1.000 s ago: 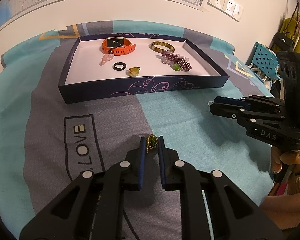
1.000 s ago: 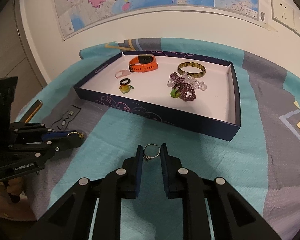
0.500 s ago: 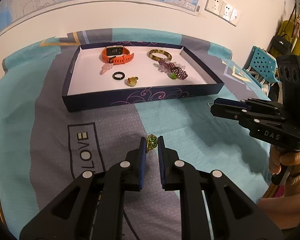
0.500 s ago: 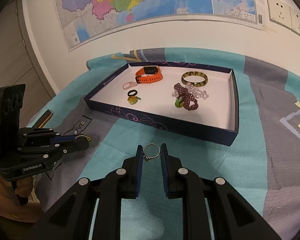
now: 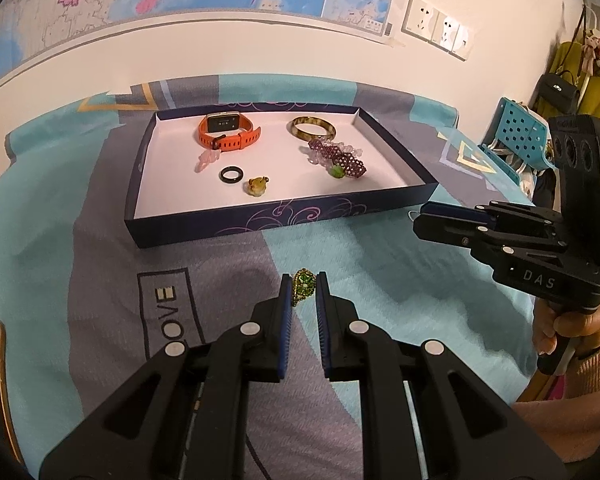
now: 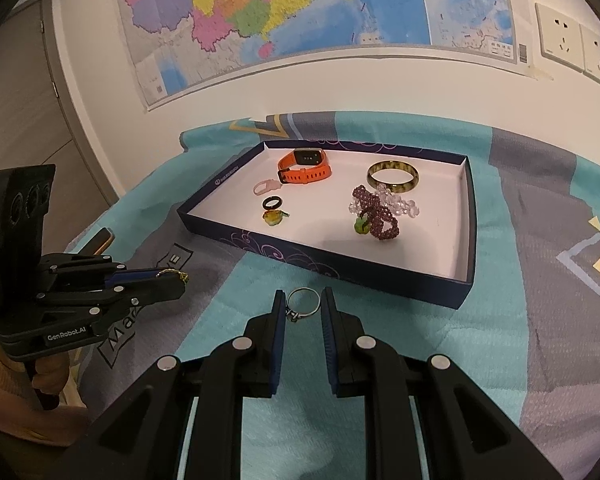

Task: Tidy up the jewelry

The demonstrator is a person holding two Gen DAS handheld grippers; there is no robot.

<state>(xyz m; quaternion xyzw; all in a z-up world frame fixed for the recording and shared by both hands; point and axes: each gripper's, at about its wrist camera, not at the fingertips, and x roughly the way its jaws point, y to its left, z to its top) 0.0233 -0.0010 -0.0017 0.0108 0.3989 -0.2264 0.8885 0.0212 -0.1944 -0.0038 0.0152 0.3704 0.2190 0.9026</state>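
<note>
Left claw [image 5: 304, 290]: clamped on green ring [image 5: 302, 285]
Right claw [image 6: 303, 304]: clamped on silver ring [image 6: 303, 303]
Tray [image 5: 284, 220]: holds 7 pieces

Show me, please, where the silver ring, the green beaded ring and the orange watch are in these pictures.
silver ring [image 6: 304, 303]: right wrist view, on the thin band's lower edge.
green beaded ring [image 5: 303, 285]: left wrist view, on its beaded green top.
orange watch [image 5: 229, 132]: left wrist view, on the strap beside the face.
</note>
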